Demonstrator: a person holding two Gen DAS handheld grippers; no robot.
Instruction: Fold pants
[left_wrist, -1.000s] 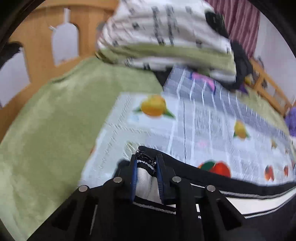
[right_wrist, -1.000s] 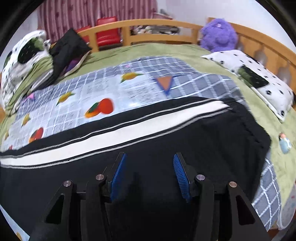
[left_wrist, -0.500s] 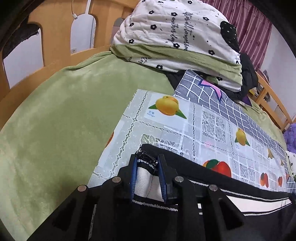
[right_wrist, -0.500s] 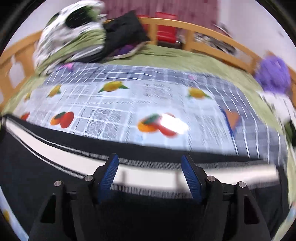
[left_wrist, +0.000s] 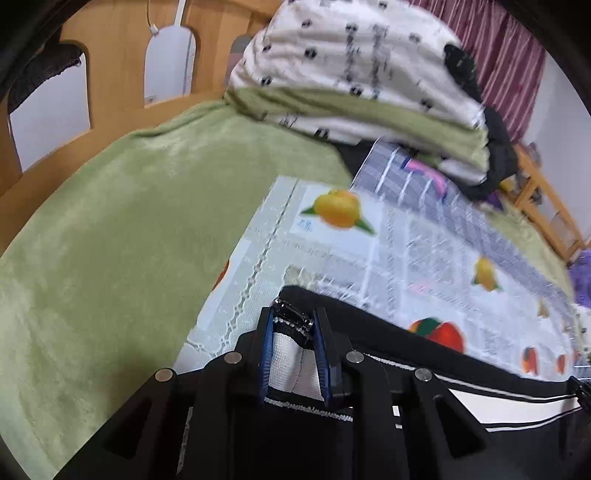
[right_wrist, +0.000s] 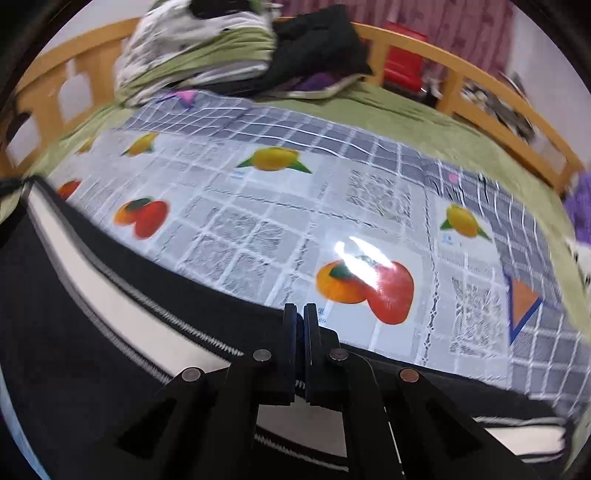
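The black pants (left_wrist: 384, 341) with a white side stripe lie stretched across a fruit-print mat (left_wrist: 369, 258) on the bed. My left gripper (left_wrist: 293, 325) is shut on one end of the pants, with bunched white and black fabric and a metal zip part squeezed between its blue pads. In the right wrist view the pants (right_wrist: 92, 332) run from the left edge to the lower right. My right gripper (right_wrist: 300, 314) sits at their far edge, jaws pressed together on the black cloth there. The stripe (right_wrist: 110, 291) passes under its fingers.
A green blanket (left_wrist: 110, 240) covers the bed around the mat (right_wrist: 277, 221). Folded bedding (right_wrist: 199, 48) and a black garment (right_wrist: 317, 48) are piled at the far end. A wooden rail (right_wrist: 480, 74) rings the bed. A purple plush toy (right_wrist: 580, 206) shows at the right.
My right gripper moved from the middle of the pants across the stripe to their far edge, rolled, and went from wide open to shut. The left gripper kept its hold and barely moved.
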